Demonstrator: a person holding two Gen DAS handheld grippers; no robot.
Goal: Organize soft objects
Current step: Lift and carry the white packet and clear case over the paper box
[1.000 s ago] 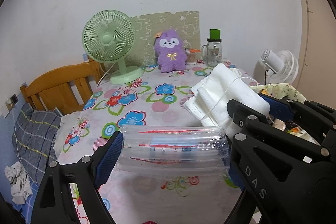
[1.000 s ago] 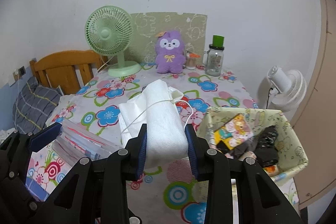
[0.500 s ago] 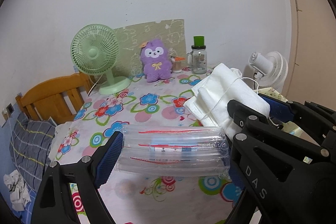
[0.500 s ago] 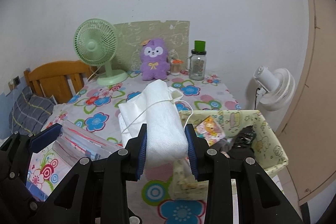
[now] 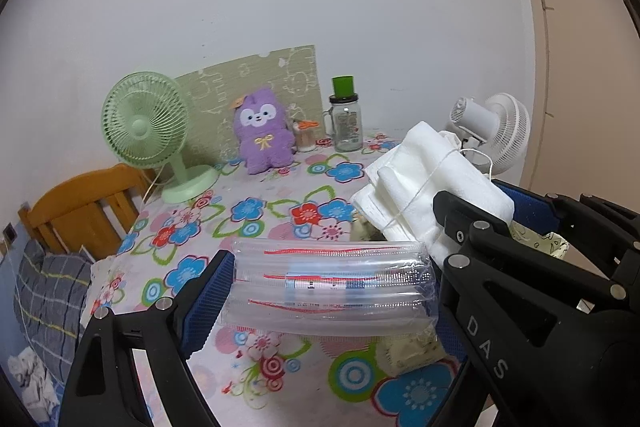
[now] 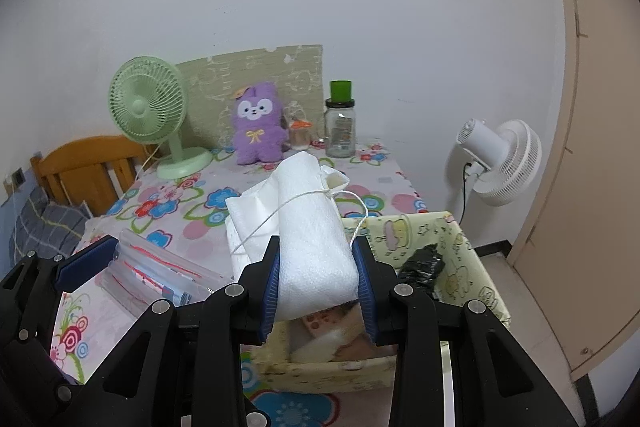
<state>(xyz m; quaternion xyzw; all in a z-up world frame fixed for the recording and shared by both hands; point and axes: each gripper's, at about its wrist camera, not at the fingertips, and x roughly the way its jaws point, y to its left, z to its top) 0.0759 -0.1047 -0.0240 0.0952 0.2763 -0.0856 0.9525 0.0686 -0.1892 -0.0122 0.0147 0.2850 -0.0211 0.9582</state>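
Note:
My left gripper [image 5: 332, 291] is shut on a clear plastic packet with red lines [image 5: 330, 287], held above the flowered table; the packet also shows in the right wrist view [image 6: 156, 277]. My right gripper [image 6: 318, 277] is shut on a rolled white foam bundle tied with string [image 6: 308, 227], held over the near left part of a pale green patterned fabric bin [image 6: 476, 267]. The bundle also shows in the left wrist view [image 5: 424, 179]. The bin holds a black bag [image 6: 420, 265] and other soft items.
At the table's back stand a green desk fan [image 6: 150, 107], a purple plush toy [image 6: 258, 125], a glass jar with a green lid [image 6: 340, 123] and a patterned board. A white fan [image 6: 500, 159] stands right of the table. A wooden chair [image 6: 88, 171] is at left.
Both grippers have pulled back and risen with their loads. The bin has come closer under the right gripper; the fan and plush look farther away.

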